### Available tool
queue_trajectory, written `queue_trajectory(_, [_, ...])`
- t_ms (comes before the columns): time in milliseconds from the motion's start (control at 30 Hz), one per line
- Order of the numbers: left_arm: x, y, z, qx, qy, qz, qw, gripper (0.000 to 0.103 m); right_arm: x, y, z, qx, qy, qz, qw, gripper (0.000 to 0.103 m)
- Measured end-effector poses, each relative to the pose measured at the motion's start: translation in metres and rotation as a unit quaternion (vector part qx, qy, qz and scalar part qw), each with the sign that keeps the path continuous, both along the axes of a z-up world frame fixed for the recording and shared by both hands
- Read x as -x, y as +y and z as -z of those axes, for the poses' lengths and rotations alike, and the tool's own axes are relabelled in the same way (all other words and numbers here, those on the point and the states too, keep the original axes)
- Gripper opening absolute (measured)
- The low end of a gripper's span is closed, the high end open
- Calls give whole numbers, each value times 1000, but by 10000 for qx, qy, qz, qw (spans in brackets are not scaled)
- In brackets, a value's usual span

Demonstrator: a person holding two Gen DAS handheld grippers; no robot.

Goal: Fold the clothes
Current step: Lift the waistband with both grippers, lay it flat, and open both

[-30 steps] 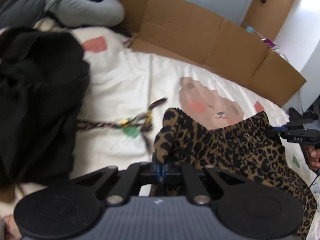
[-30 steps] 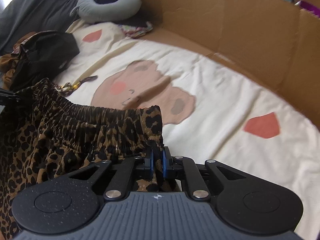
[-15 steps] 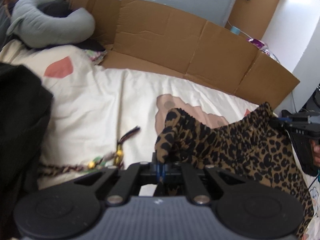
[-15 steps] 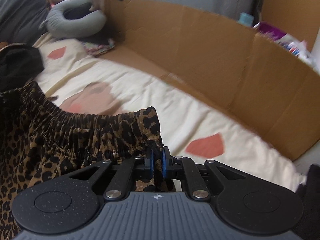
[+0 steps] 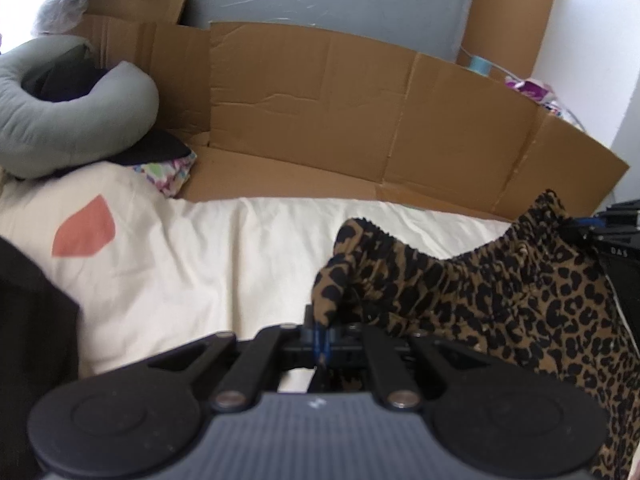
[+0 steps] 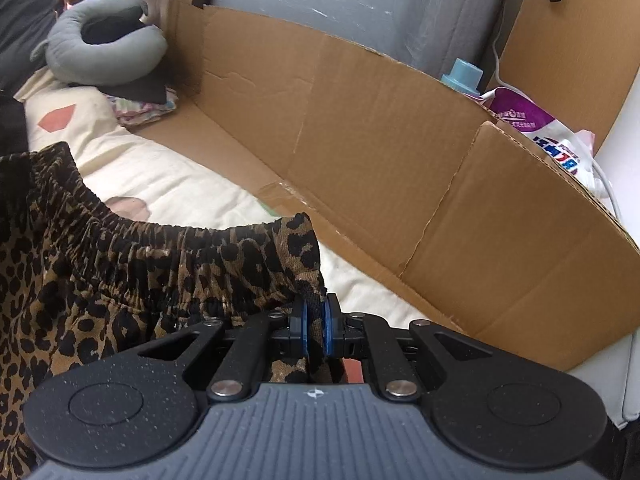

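Note:
A leopard-print garment (image 5: 500,312) with a gathered elastic waistband hangs stretched between my two grippers above the cream bedsheet (image 5: 192,264). My left gripper (image 5: 320,340) is shut on one end of the waistband. My right gripper (image 6: 314,328) is shut on the other end, and it also shows at the right edge of the left wrist view (image 5: 592,226). In the right wrist view the waistband (image 6: 168,248) runs away to the left. The garment's lower part hangs out of sight.
A brown cardboard wall (image 5: 360,120) runs along the far side of the bed. A grey neck pillow (image 5: 60,112) lies at the back left on dark clothes. A black garment (image 5: 28,340) is piled at the left. A detergent bag (image 6: 540,132) sits behind the cardboard.
Both grippers have lifted the leopard garment up off the sheet and tilted upward; the bear print and the braided cord have dropped out of the left view.

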State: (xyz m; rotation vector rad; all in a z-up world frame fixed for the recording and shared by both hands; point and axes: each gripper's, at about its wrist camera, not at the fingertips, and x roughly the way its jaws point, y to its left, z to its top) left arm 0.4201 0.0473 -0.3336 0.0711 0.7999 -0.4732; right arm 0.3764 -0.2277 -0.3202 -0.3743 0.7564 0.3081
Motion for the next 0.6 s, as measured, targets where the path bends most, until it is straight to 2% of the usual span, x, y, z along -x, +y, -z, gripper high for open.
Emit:
queue_trajectory(200, [-26,-15,4,-215,-60,-199,9996,3,-24,7,7,238,7,-21,9997,6])
queue_trajectory(267, [-34,-19,8,-327,-6,-524,9981,5,-33,8,11,202,63,31,9998,7])
queue_trajectory(333, [-42,-23,11,-436,51,-848,9954,24,-42,8,16,170,155,96,9997,10])
queue_trajectory(367, [-43,-24,13,-458,108,-997,9939,27,-47,8,22,153,275,164,9994,22])
queue_trajectory(400, [-42,-23,13,-378,134,-1093,9932,29,-51,6,26,119,387,229,9989,28])
queue_trajectory(467, [-39,-21,13,-219,184,-1274,9914,32,-51,1,29,74,470,333,9983,38])
queue_trajectory(500, [-35,-21,13,-155,182,-1239,9920,39,-49,-2,28,51,481,359,9982,44])
queue_trajectory(533, [-31,-21,12,-90,180,-1203,9925,45,-45,-4,26,19,477,327,9983,45])
queue_trajectory(600, [-23,-22,13,-69,194,-1092,9938,48,-39,-5,25,-36,461,212,9987,51])
